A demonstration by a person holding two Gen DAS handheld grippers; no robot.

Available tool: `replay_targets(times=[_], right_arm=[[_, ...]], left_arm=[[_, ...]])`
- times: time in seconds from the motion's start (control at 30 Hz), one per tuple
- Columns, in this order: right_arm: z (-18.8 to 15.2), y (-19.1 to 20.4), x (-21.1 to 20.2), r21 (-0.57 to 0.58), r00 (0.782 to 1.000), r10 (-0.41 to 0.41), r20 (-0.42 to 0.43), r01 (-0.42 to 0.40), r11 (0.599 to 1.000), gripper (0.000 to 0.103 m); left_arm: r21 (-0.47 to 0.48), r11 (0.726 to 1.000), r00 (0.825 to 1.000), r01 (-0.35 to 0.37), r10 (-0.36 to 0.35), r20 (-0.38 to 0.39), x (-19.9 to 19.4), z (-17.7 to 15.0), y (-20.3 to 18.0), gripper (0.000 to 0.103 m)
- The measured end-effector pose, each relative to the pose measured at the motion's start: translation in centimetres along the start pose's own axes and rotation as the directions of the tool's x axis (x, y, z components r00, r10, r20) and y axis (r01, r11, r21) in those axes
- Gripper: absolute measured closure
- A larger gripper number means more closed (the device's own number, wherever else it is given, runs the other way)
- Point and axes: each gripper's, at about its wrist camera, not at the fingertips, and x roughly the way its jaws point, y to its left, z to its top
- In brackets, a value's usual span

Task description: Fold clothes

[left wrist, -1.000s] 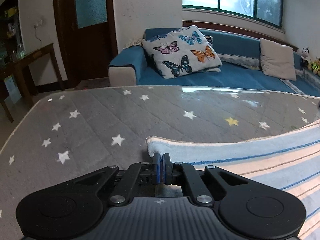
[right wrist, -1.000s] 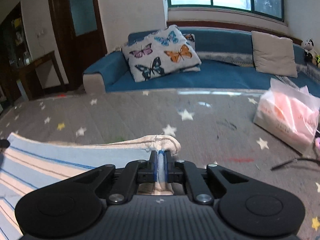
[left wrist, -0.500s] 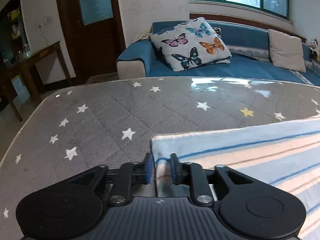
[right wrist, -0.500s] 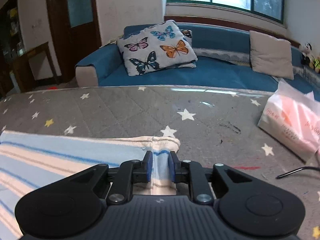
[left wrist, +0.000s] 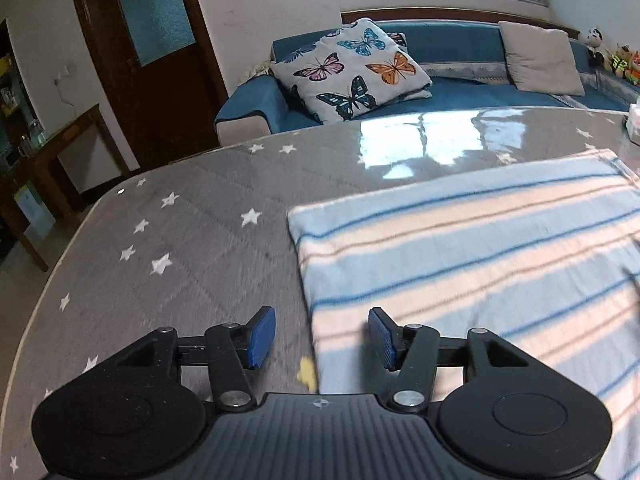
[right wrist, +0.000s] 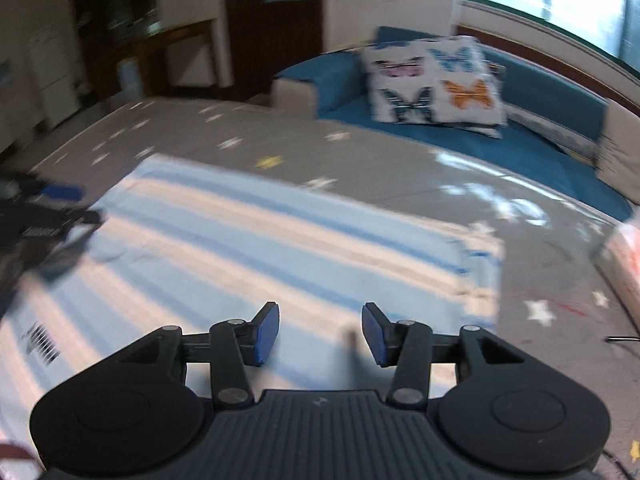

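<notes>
Lying flat across the star-printed tabletop [left wrist: 208, 216] toward its near edge, the striped garment [left wrist: 472, 248] looks folded at least once, while the left gripper [left wrist: 316, 338] and right gripper [right wrist: 320, 334] hover above it, jaws released, with further folds probably left

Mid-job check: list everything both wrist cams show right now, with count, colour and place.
Striped garment: one, pale blue, cream and blue stripes, flat on the table.
Table: one, grey cover with stars.
Sofa: one, blue, behind the table.
Butterfly cushion: one, white, on the sofa.
Plain cushion: one, beige, on the sofa.
Plastic packet: one, pinkish, at the table's right edge.
Door: one, dark brown.
Left claw: open, above the garment's left edge.
Right claw: open, above the garment.
</notes>
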Motion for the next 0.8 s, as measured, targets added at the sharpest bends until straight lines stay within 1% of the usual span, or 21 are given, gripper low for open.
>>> replay_targets(times=[0.03,0.13,0.3,0.4,0.53,0.6,0.67,0.8], right_arm=[[-0.2,1.1,-0.1,-0.021,1.0,0.013,-0.007,-0.014,1.0,0.052],[-1.4,4.2,0.1,-0.07,0.997,0.059,-0.042,-0.062,0.996,0.052],[-3.6,8.4,0.0,-0.155,0.992,0.094,-0.078,-0.106,0.982,0.05],[-4.9,9.9,-1.1,-0.191,0.99,0.122,-0.074,-0.134,0.972,0.049],[-6.7,11.6,-2.7,-0.23,0.979,0.175,-0.102,-0.194,0.954,0.048],[-7.5,12.2,-3.7,-0.256,0.982,0.166,-0.087,-0.183,0.949,0.047],[-8.1,12.6,-4.6,-0.264,0.978,0.184,-0.096,-0.203,0.943,0.045],[-9.6,13.1,-6.3,-0.278,0.975,0.194,-0.108,-0.217,0.936,0.045]], left_arm=[[0.005,1.0,1.0,0.003,-0.003,0.0,-0.1,-0.2,0.0,0.045],[0.006,1.0,1.0,-0.015,0.015,-0.007,-0.2,-0.7,0.3,0.045],[-0.009,1.0,1.0,-0.029,0.029,-0.003,-0.4,-1.5,1.2,0.041],[-0.021,0.999,1.0,-0.029,0.029,0.001,-0.4,-1.7,1.7,0.039],[-0.014,0.999,0.999,-0.048,0.048,0.014,-0.6,-2.0,1.7,0.036],[-0.008,0.998,0.998,-0.064,0.064,0.023,-0.7,-2.1,1.7,0.035],[-0.018,0.997,0.997,-0.072,0.072,0.023,-0.8,-2.2,1.9,0.035],[-0.032,0.996,0.996,-0.082,0.084,0.036,-1.8,-2.7,1.8,0.036]])
